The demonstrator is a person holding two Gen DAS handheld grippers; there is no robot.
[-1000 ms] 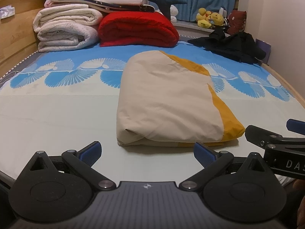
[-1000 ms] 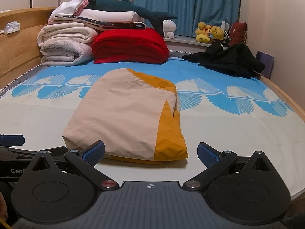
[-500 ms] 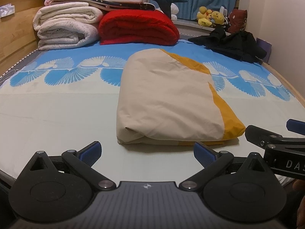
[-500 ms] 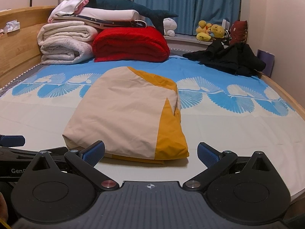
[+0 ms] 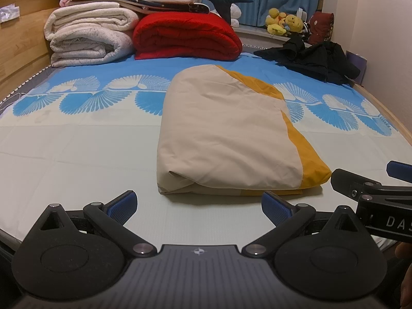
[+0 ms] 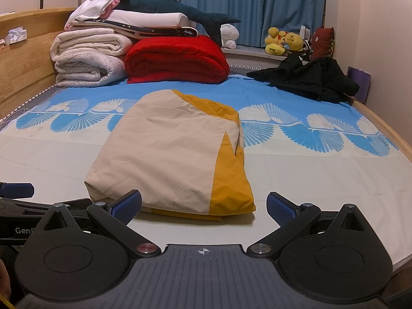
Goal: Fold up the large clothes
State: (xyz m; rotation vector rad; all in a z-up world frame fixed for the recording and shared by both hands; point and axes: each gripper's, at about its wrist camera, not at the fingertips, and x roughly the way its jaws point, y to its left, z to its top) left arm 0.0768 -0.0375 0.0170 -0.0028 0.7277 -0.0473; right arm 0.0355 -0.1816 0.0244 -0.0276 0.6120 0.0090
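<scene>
Cloth bundle [image 5: 226, 134], beige with a mustard-yellow band along its 3 o'clock edge, lies folded into a thick oblong pad at the centre of the bed sheet [image 5: 77, 154], just ahead of both tools. Left gripper [image 5: 198, 203] and right gripper [image 6: 203, 206] hover at the near end of the bundle with their blue-padded fingers spread wide and nothing between them; neither touches the fabric. Compared with the views of a second ago, the bundle keeps the same outline and the same place, and the two grippers have scarcely shifted, the scene only sliding slightly in the frame; no fold has been added or undone in that interval. This stillness suggests that the folding of this piece is complete or nearly so, and that the hands are pausing before a final tidy or before turning to another item. The fabric looks like thin, smooth woven cotton with fine creases across its top; the near end shows stacked layers with a soft rounded roll at 7 o'clock, while the far end curves into a rounded edge. Beneath it the sheet is flat and matte, pale near the tools and bright blue with white fan patterns farther off. At 11 o'clock sit fluffy rolled white blankets [image 5: 87, 38] and a plush red blanket [image 5: 185, 36]; at 1 o'clock lies a crumpled black garment [image 5: 316, 61], unfolded.
</scene>
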